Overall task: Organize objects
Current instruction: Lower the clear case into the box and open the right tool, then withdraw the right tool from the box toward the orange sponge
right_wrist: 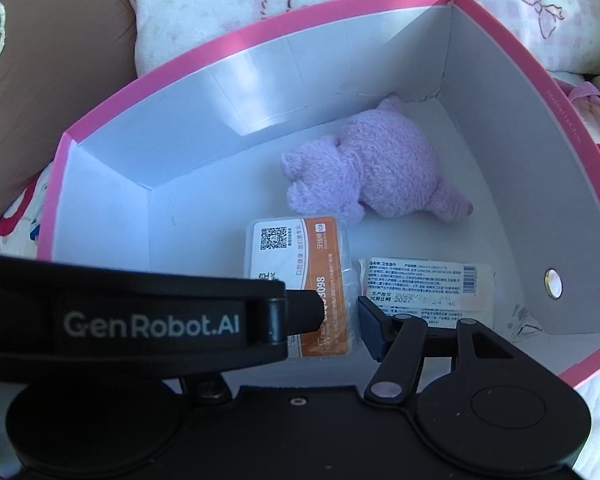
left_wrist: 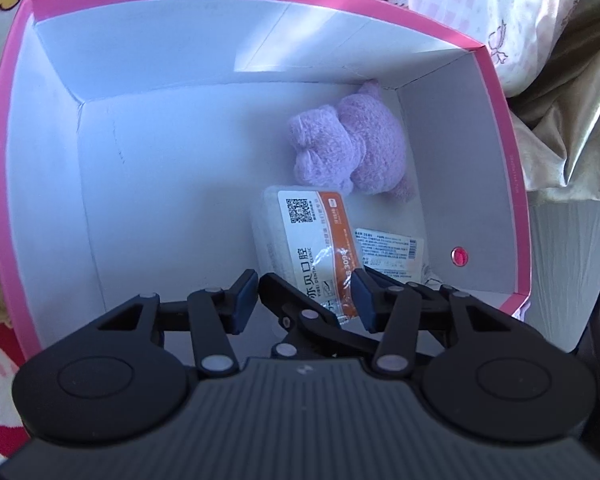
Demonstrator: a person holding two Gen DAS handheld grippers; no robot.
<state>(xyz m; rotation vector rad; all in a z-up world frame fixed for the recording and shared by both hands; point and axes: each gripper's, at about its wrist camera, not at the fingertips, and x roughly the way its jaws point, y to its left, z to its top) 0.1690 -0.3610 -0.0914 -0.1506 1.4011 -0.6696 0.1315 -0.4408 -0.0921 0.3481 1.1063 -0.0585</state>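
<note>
Right wrist: "GenRobot.AI" strap [right_wrist: 148, 326]; floss box [right_wrist: 300, 264] "3098".

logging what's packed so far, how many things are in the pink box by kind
Inside the pink box:
purple plush toy: 1
dental floss-pick case with orange label: 1
flat packet with white printed label: 1
Total: 3

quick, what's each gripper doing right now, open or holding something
Left gripper: open, holding nothing, above the dental floss box in the pink box.
Right gripper: cannot be told; a black strap hides one finger.
</note>
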